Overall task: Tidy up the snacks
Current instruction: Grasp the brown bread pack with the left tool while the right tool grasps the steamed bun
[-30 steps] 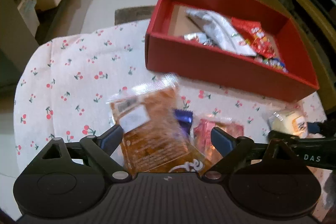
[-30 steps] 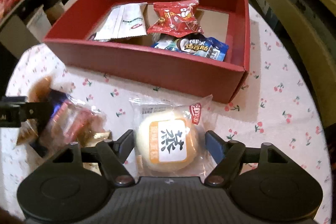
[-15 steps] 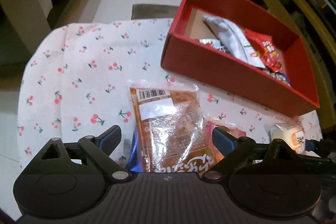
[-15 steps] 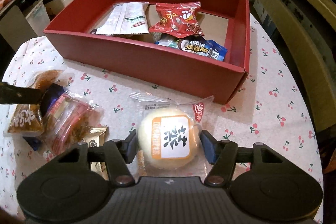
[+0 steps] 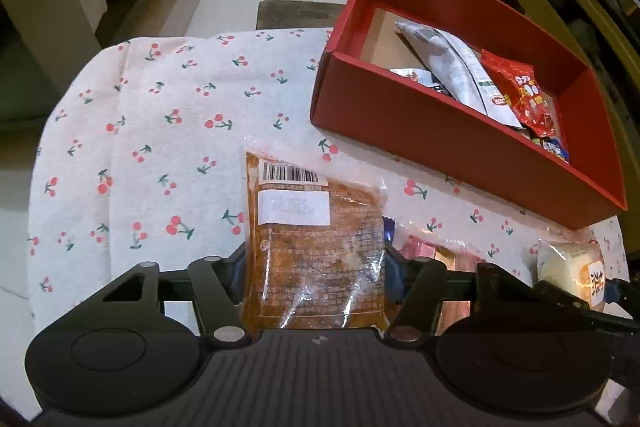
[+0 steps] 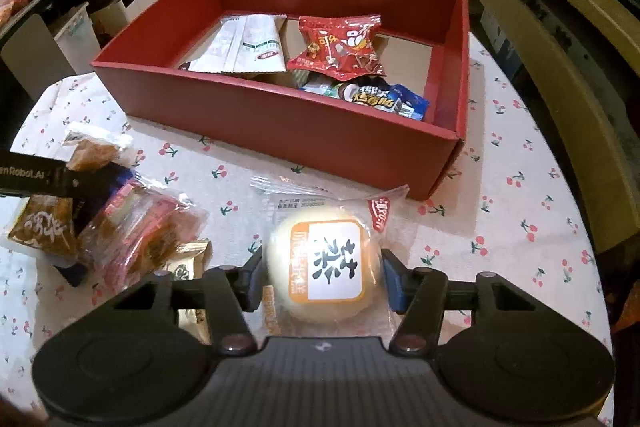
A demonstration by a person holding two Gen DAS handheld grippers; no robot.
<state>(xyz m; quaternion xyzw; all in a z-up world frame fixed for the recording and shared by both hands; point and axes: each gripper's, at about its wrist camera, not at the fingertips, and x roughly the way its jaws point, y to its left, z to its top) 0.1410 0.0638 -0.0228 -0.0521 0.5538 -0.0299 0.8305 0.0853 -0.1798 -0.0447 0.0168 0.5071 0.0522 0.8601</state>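
Snacks lay near the red box; left gripper had just closed, pinching the brown packet, right gripper closing onto the round bun, likely for boxing

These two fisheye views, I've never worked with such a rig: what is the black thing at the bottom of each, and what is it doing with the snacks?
There is no robot arm here. A person holds a two-finger tool in each hand, and a camera on each looks forward along its fingers, so the black shape at the bottom is the tool itself.

In the left wrist view, the left tool has just been closing, and its pads press the sides of a brown snack pack.

In the right wrist view, the right tool has also been closing, onto a round wrapped bun.

Both lie on a cherry-print tablecloth. Behind them stands a red box that already holds several packets. More wrapped snacks lie between the two tools.
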